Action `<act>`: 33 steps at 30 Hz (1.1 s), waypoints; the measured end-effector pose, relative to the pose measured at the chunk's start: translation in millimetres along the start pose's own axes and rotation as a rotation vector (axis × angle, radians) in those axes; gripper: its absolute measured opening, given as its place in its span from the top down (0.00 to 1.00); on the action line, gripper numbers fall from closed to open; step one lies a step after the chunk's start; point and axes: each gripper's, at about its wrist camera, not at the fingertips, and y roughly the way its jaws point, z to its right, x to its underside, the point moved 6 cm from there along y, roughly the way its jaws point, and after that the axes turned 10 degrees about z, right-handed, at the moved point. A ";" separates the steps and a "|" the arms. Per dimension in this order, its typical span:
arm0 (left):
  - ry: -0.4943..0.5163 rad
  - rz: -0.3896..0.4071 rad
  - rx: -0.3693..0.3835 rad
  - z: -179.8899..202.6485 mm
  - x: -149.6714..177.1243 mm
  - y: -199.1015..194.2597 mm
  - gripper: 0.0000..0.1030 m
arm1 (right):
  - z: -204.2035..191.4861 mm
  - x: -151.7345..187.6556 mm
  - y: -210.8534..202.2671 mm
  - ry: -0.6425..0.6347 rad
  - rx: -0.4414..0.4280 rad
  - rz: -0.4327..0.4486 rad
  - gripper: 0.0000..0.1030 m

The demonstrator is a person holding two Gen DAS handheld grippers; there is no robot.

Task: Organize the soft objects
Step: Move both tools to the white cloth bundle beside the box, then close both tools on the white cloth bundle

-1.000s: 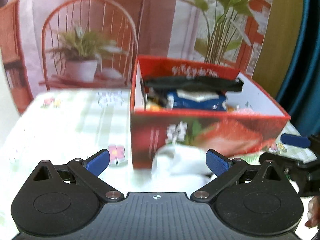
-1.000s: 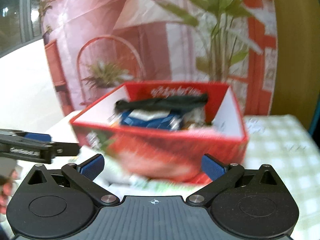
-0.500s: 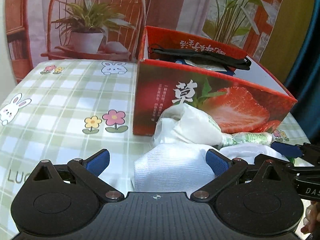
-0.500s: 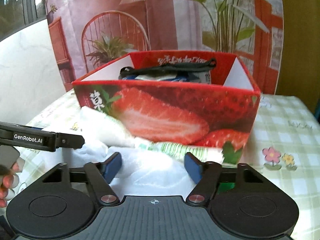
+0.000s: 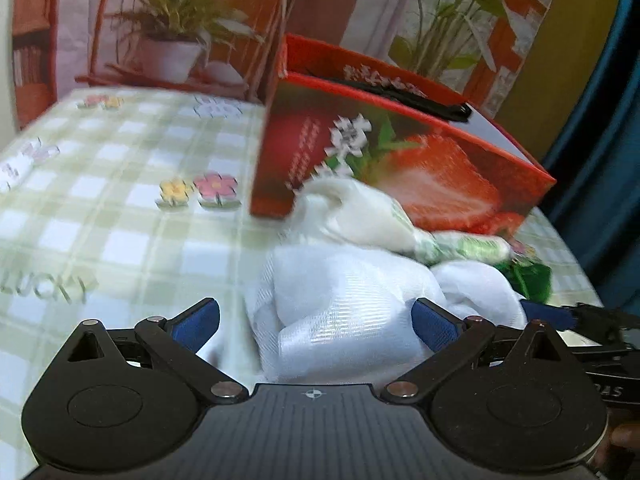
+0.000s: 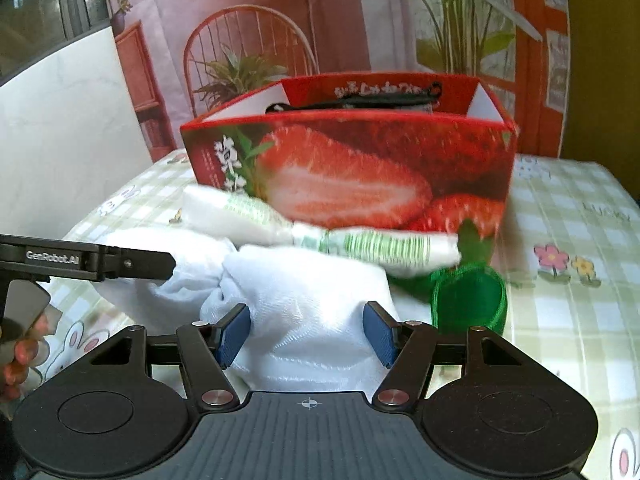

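We have the white cloth (image 6: 304, 296) lying crumpled on the checked tablecloth (image 6: 568, 320), straight ahead of both tools and just in front of the strawberry box (image 6: 360, 176). From our right gripper (image 6: 308, 338) a bunched fold of it rises directly between the two blue pads, so for this hand the cloth is dead ahead and already inside the reach of the fingers; the pile spreads mostly sideways, running leftward toward our left gripper (image 5: 316, 322), which comes in from that side. The right gripper's jaws stand partly closed, the pads sitting at the flanks of the fold and seeming to touch it, though we cannot tell whether they truly pinch it yet. We judge the right hand the nearer and better placed for the grasp. The left gripper is spread wide, its pads well apart, with another lump of the same cloth lying between and ahead of them; nothing is gripped there. Behind the cloth, a white bag with green print (image 6: 360, 244) lies stretched along the foot of the box, its long axis parallel to the box front, and a green mesh item (image 6: 468, 300) sits to the right of the cloth, near the box's right corner. The box is open on top, and dark straps (image 6: 384, 98) show across its contents. It lies beyond the cloth, so any lift will have to go up and forward over the near wall.
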 end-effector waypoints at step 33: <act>-0.098 -0.015 0.130 6.6 -5.3 15.8 0.25 | 6.2 11.1 21.0 0.061 0.012 -0.013 0.35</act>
